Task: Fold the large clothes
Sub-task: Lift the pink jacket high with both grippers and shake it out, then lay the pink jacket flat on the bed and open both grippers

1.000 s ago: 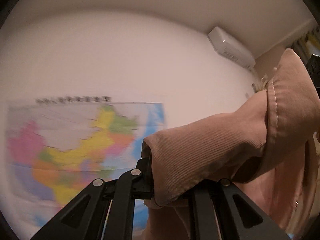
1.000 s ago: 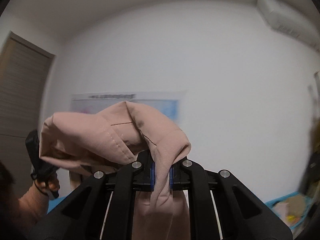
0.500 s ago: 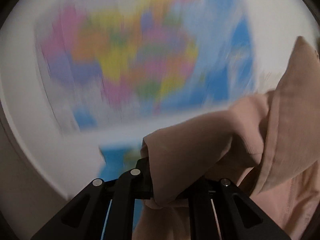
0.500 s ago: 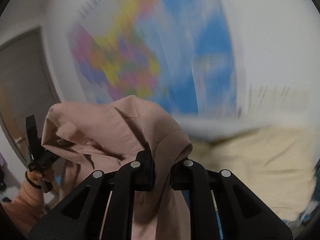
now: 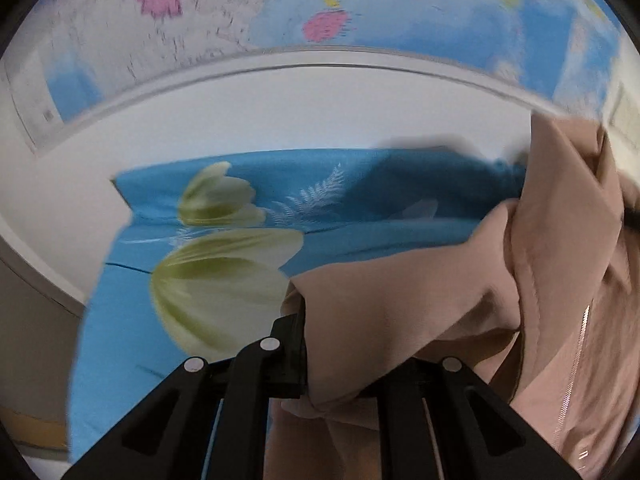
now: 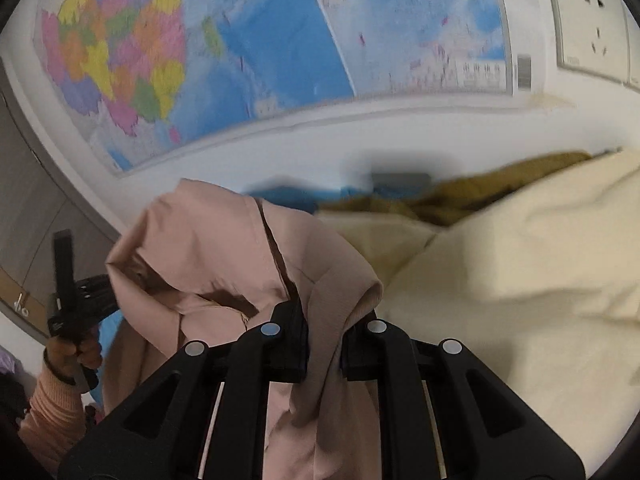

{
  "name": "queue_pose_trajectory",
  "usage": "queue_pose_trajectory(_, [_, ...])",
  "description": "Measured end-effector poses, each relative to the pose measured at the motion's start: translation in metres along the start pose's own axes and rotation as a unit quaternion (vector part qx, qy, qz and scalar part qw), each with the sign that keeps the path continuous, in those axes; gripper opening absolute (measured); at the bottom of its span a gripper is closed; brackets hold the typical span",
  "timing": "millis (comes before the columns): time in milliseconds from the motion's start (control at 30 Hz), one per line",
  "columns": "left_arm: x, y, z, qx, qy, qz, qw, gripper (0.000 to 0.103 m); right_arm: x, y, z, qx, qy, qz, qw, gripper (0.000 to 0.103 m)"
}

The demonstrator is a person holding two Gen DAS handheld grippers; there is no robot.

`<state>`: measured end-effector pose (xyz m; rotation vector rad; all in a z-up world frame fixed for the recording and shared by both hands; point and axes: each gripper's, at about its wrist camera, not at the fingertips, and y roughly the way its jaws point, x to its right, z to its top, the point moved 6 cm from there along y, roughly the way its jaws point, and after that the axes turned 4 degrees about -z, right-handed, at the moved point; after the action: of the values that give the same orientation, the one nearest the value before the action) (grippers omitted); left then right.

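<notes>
Jacket (image 6: 224,256), pink, hangs bunched between my claws above the blue sheet (image 5: 360,208). My left claw (image 5: 336,364) and right claw (image 6: 324,344) each pinch its cloth; a map (image 6: 240,40) hangs far behind.

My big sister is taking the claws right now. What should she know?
Left claw: shut on the pink jacket, gripping a bunched edge.
Right claw: shut on the same jacket, a fold pinched between its fingers.
The jacket hangs in the air between both claws, crumpled, its zipper showing on the right side.
Below and ahead lies the blue flowered sheet by the wall map. A cream blanket is heaped to the right.
Done: jacket picked up. No fold is visible yet.
Left: probably spread it flat on the blue sheet, then fold. Don't let go of either claw in the air.
</notes>
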<state>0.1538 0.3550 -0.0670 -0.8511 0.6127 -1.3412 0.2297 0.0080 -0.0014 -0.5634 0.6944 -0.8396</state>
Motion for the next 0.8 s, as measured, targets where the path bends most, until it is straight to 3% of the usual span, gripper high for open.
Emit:
queue_pose_trajectory(67, [-0.003,0.008,0.008,-0.005,-0.024,-0.022,0.9995,0.01,0.005,-0.001,0.018,0.016,0.017,0.009,1.0,0.011])
queue_pose_trajectory(167, [-0.003,0.028,0.023,-0.005,-0.025,-0.011,0.9996,0.013,0.014,0.016,0.024,0.003,0.024,-0.01,1.0,0.014])
queue_pose_trajectory(233, [0.0,0.048,0.021,-0.036,-0.02,0.008,0.9991,0.017,0.015,0.028,0.023,-0.015,0.03,-0.016,0.999,0.027])
queue_pose_trajectory(267, [0.002,0.053,0.02,-0.04,-0.013,0.008,0.9991,0.02,0.015,0.03,0.022,-0.02,0.03,-0.02,0.999,0.04])
queue_pose_trajectory(333, [0.006,0.054,0.015,-0.035,0.004,0.003,0.9994,0.037,0.015,0.022,0.025,-0.006,0.021,-0.038,0.999,0.058])
queue_pose_trajectory(367, [0.008,0.048,0.013,-0.025,0.009,-0.003,0.9996,0.043,0.015,0.011,0.025,0.006,0.012,-0.045,0.999,0.073])
queue_pose_trajectory(433, [0.014,0.028,0.011,0.008,0.034,-0.017,0.9992,0.048,0.012,-0.01,0.024,0.023,-0.005,-0.045,0.999,0.075])
queue_pose_trajectory(500, [0.022,0.007,0.008,0.038,0.055,-0.037,0.9971,0.064,0.007,-0.034,0.013,0.03,-0.032,-0.049,0.998,0.086])
queue_pose_trajectory(633, [0.05,-0.009,-0.007,0.051,0.114,-0.069,0.9898,0.065,0.007,-0.062,-0.03,0.014,-0.076,-0.074,0.994,0.088])
queue_pose_trajectory(800, [0.071,0.036,-0.03,0.002,0.148,-0.057,0.9873,0.065,0.026,-0.076,-0.101,-0.028,-0.065,-0.088,0.994,0.084])
